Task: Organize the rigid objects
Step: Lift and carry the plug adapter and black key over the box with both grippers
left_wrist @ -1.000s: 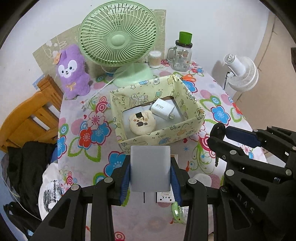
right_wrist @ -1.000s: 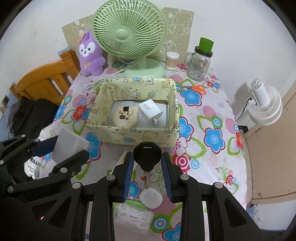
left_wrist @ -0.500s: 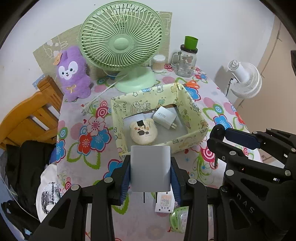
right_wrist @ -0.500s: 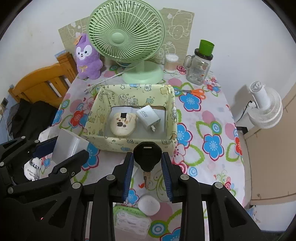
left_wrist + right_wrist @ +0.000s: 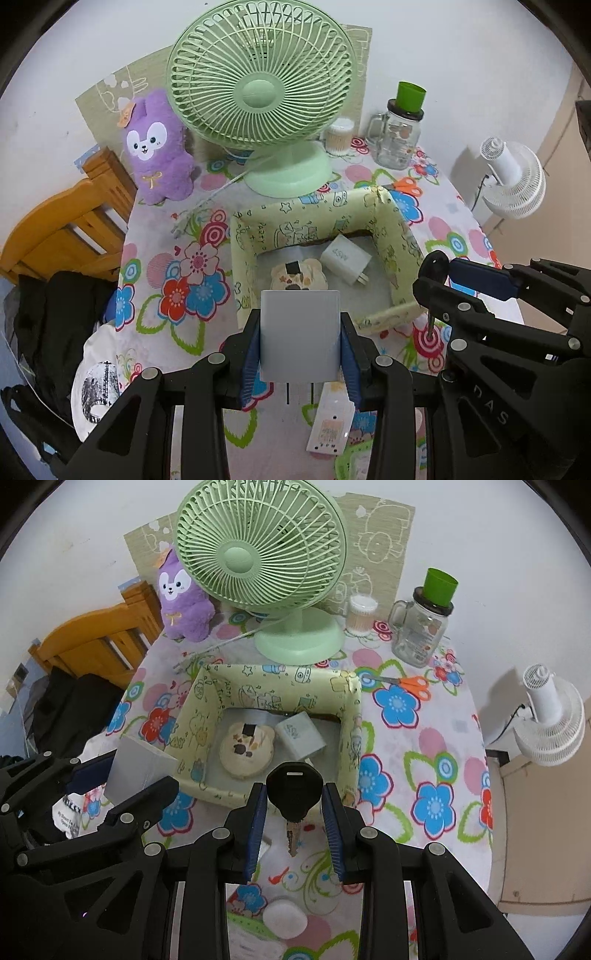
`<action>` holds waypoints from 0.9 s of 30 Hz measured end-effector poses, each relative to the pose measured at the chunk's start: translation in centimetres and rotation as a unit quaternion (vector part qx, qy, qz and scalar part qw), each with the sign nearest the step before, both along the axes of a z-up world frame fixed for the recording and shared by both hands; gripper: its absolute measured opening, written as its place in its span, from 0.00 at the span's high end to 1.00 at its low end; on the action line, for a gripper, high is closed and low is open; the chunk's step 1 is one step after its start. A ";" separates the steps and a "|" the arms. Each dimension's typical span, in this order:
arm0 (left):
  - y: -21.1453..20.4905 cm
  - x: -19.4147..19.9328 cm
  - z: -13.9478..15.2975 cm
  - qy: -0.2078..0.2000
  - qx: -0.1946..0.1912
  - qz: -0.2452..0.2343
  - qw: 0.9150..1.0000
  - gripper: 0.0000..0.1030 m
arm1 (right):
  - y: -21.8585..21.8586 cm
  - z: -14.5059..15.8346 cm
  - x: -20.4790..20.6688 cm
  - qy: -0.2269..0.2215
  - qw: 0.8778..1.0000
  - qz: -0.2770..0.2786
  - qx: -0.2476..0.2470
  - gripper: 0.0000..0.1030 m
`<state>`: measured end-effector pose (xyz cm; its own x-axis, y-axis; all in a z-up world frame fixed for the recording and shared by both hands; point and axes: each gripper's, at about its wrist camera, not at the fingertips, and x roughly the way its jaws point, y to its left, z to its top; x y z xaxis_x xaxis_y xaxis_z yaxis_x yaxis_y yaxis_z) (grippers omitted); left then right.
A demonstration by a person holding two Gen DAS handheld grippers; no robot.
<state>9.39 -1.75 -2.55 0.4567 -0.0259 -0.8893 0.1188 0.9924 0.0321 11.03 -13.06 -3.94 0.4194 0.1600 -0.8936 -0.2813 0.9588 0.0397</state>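
Note:
My left gripper (image 5: 300,332) is shut on a flat grey-white box (image 5: 299,334), held above the table just in front of the yellow patterned storage box (image 5: 314,225). My right gripper (image 5: 294,801) is shut on a black-headed key (image 5: 294,790), held over the near wall of the storage box (image 5: 210,686). Inside the box lie a round bear-shaped item (image 5: 246,749) and a white charger (image 5: 301,736). In the right wrist view the grey-white box (image 5: 142,762) shows at the left. In the left wrist view the key (image 5: 436,264) shows at the right.
A green desk fan (image 5: 258,554), a purple plush (image 5: 183,594), a cotton swab jar (image 5: 360,614), a glass mug jar with a green cup (image 5: 424,627) and orange scissors (image 5: 406,682) stand behind the box. A white puck (image 5: 284,917) and small packets (image 5: 328,424) lie near. A wooden chair (image 5: 62,229) stands left.
Both grippers have moved forward toward the storage box, which now sits closer and lower in both views. Both still hold their objects.

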 end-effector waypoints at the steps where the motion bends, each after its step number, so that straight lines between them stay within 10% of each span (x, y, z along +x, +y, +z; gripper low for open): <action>1: -0.1 0.2 0.0 0.000 -0.001 0.001 1.000 0.62 | 0.0 -0.1 0.3 0.001 1.000 0.001 0.001 0.68; 27: 0.3 5.7 -4.3 0.037 -0.005 0.032 0.999 0.62 | 0.1 -4.5 7.2 0.044 0.999 0.021 -0.001 0.68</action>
